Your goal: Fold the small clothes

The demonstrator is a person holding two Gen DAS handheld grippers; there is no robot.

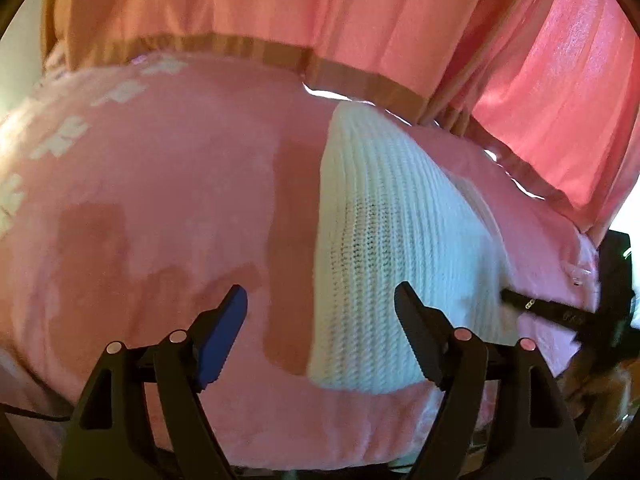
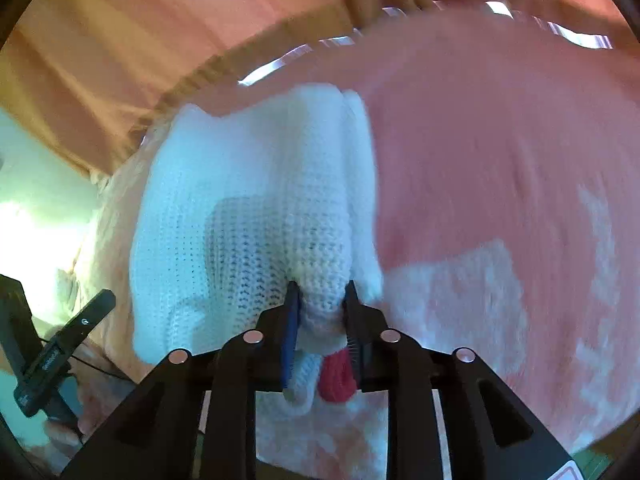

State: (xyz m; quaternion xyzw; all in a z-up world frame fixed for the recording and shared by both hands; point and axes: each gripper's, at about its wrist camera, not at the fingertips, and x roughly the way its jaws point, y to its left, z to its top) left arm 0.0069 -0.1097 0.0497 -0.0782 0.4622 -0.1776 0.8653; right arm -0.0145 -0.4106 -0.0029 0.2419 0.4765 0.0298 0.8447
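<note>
A white knitted garment [image 1: 380, 240] lies on a pink fleece blanket [image 1: 168, 200], right of centre in the left wrist view. My left gripper [image 1: 320, 304] is open and empty, just above the garment's near left edge. In the right wrist view my right gripper [image 2: 320, 296] is shut on a bunched fold of the white knitted garment [image 2: 248, 208], with a red knitted bit [image 2: 338, 376] showing behind the fingers. The right gripper also shows at the right edge of the left wrist view [image 1: 560, 312].
The pink blanket [image 2: 500, 160] has pale flower-like patches. Pink-orange curtains [image 1: 360, 20] hang behind the surface. A bright area and the other black gripper [image 2: 60, 344] sit at the left of the right wrist view.
</note>
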